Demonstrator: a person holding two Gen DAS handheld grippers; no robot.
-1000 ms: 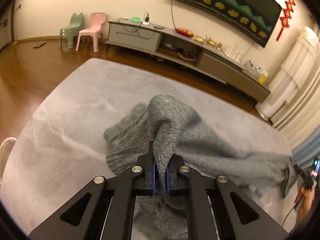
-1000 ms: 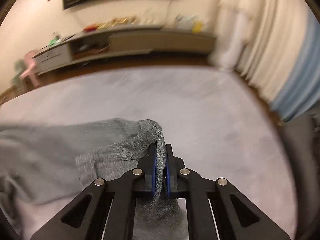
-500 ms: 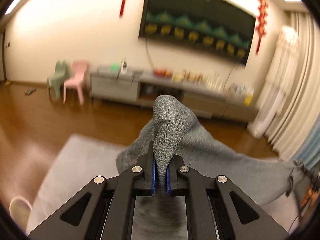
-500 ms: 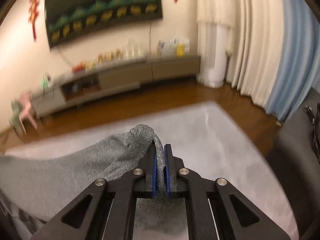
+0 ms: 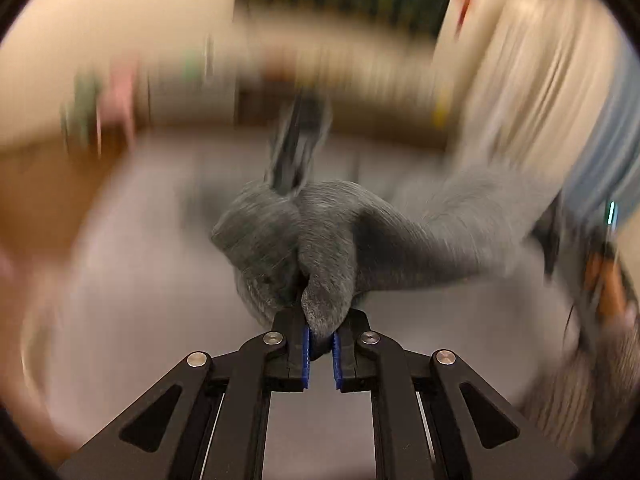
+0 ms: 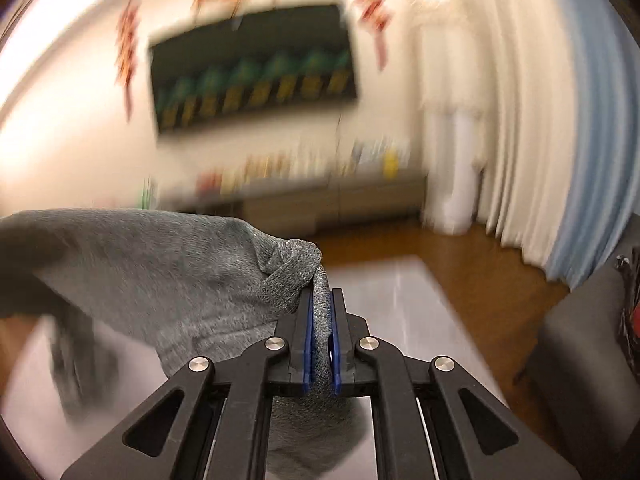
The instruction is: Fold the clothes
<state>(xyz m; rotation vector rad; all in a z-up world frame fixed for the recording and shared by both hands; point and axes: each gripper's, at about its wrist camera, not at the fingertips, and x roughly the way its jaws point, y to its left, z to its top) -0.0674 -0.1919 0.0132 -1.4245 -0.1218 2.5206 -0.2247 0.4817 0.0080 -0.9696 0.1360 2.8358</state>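
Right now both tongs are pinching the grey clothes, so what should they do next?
Probably spread apart and lower the grey garment flat onto the rug. The left tongs and right tongs each clamp a bunched bit, and the cloth hangs crumpled between them, too rumpled to fold.

We see a matt, heathered grey knit garment (image 6: pixel 168 280), fuzzy-surfaced, above a smooth pale rug (image 6: pixel 400 312) and glossy wooden floor (image 6: pixel 472 264).

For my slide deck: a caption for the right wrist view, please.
Right gripper shut on a grey knit garment, lifted above the grey rug.
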